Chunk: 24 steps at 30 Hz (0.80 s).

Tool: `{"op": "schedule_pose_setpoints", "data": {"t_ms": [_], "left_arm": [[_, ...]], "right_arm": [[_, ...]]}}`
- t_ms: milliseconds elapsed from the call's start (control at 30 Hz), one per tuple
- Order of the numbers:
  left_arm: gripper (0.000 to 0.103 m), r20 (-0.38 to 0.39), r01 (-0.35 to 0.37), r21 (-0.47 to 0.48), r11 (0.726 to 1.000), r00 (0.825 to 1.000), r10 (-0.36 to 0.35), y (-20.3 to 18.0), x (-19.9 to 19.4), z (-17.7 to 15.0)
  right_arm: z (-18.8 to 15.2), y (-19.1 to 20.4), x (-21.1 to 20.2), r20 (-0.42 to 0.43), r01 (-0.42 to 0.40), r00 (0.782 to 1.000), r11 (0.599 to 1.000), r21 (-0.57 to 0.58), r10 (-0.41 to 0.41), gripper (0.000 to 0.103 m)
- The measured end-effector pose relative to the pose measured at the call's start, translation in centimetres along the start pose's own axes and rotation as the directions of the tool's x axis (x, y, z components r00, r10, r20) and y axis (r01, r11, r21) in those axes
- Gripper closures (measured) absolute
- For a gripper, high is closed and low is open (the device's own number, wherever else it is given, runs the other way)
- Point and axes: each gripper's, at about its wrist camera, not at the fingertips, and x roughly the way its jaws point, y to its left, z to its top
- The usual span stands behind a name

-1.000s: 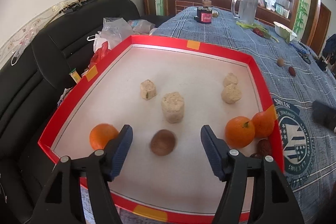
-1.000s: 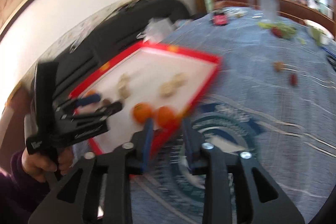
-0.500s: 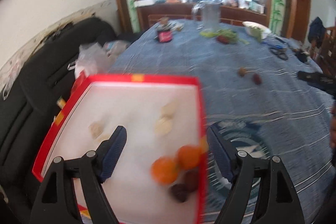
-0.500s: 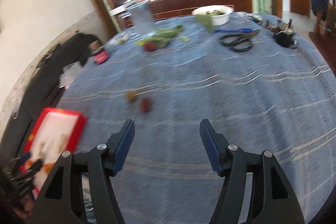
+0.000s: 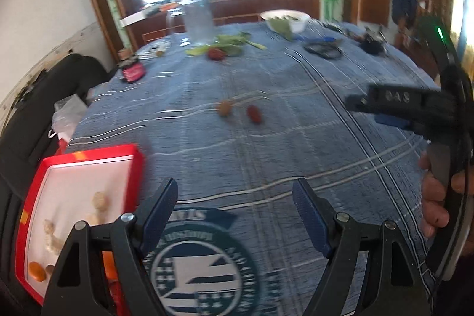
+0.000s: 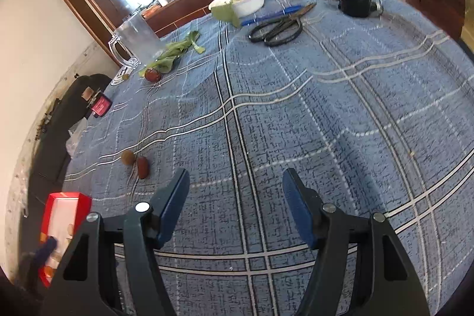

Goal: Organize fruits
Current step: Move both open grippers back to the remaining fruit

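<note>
left wrist view: low over the blue plaid tablecloth (image 5: 266, 144), facing forward between its fingers; red tray (image 5: 133, 165) close at lower left. right wrist view: higher, further right, same heading. shared: brown fruit (image 5: 223, 108) (image 6: 128, 157) beside red fruit (image 5: 254, 113) (image 6: 142, 166), ahead-left of each.

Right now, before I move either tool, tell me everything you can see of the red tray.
The red tray is a shallow, angular-cornered box with bright red walls, small orange tape patches on the rim and a white floor. It lies flat at the near left edge of the blue plaid tablecloth, beside a black sofa. Inside lie pale beige chunks, an orange and a small brown fruit. The left tool partly hides its near right corner; neither tool touches it.
</note>
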Motion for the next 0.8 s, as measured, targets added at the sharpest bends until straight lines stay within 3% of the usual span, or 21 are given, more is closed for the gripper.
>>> {"op": "schedule_pose_setpoints", "data": {"t_ms": [400,700,800], "left_arm": [[0.023,-0.035,-0.035,-0.026,0.999,0.999,0.034,0.3,0.8,-0.5],[0.023,-0.016,-0.049,-0.097,0.994,0.999,0.047,4.0,0.1,-0.9],[0.023,0.002,-0.04,-0.121,0.992,0.999,0.041,5.5,-0.2,-0.6]], "right_arm": [[0.3,-0.5,-0.1,-0.032,-0.059,0.998,0.998,0.028,0.06,0.037],[0.1,0.1,0.3,-0.034,-0.065,0.997,0.998,0.0,0.065,0.037],[-0.4,1.4,0.6,-0.033,-0.106,0.994,0.993,-0.051,0.105,0.036]]}}
